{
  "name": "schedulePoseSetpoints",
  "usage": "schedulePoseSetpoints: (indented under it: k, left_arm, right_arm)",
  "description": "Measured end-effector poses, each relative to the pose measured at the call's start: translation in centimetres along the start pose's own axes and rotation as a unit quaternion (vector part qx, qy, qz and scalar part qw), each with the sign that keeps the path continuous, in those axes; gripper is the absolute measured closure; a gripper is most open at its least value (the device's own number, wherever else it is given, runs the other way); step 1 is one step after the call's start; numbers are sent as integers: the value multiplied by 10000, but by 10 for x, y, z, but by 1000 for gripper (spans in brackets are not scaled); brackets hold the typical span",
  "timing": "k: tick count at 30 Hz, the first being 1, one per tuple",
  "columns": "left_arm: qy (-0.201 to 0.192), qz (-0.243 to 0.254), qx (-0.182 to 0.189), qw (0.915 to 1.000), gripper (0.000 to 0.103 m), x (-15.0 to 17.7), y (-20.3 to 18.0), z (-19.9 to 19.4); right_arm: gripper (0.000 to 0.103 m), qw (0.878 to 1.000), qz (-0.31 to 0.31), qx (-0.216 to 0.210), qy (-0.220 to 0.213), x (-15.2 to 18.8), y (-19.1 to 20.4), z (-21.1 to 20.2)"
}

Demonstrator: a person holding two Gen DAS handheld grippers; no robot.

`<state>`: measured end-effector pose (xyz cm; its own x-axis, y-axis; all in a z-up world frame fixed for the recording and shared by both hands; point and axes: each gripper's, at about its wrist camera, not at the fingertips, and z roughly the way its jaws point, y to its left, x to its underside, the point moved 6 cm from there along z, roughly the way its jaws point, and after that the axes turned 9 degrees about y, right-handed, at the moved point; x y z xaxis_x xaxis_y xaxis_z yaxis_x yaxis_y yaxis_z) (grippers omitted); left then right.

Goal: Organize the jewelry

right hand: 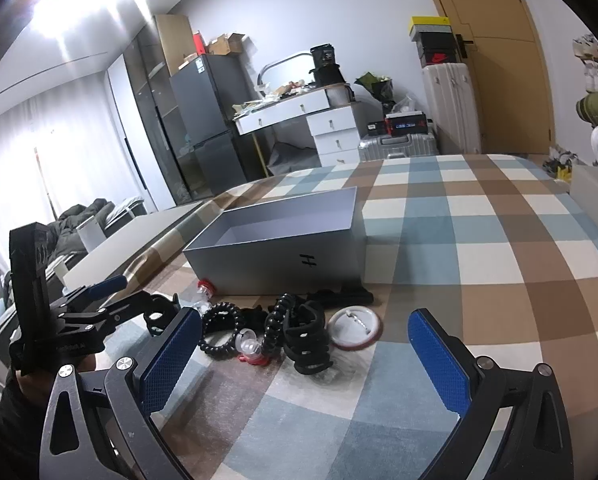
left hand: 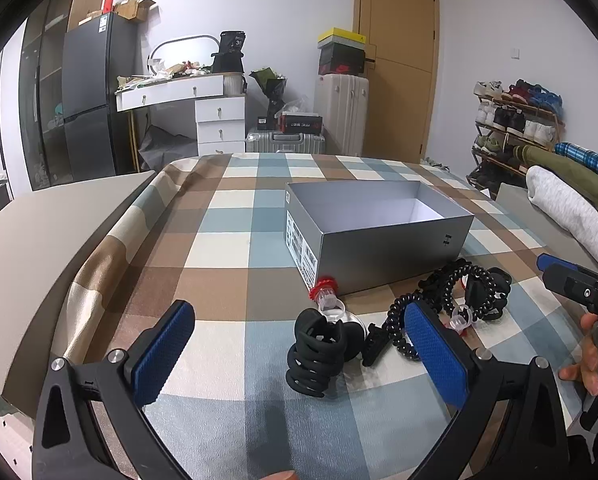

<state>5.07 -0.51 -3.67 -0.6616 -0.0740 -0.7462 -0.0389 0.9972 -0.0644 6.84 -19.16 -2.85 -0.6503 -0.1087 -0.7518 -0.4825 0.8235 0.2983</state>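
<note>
An open, empty grey box [left hand: 379,232] [right hand: 283,248] stands on the checked cloth. In front of it lies a heap of accessories: a black claw hair clip [left hand: 317,354] [right hand: 307,340], black spiral hair ties [left hand: 471,292] [right hand: 219,332], a clear ring with a red top [left hand: 325,292] [right hand: 251,348], a small black clip [left hand: 375,344] and a round pin badge [right hand: 353,330]. My left gripper [left hand: 299,356] is open, its fingers on either side of the claw clip, short of it. My right gripper [right hand: 305,354] is open, just before the heap.
The checked cloth [left hand: 227,240] covers a table with a beige edge [left hand: 39,240] at left. Folded clothes [left hand: 571,208] lie at right. Behind are a white dresser [left hand: 203,108], suitcases [left hand: 339,116], a shoe rack [left hand: 515,120] and a door [left hand: 395,60].
</note>
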Motion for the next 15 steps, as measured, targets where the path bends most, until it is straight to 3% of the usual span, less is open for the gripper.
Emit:
schedulePoseSetpoints:
  k: [15]
  left_arm:
    - [22, 24, 36, 10000, 1, 1, -1, 0]
  right_arm:
    - [0, 10000, 73, 36, 34, 1, -3, 1]
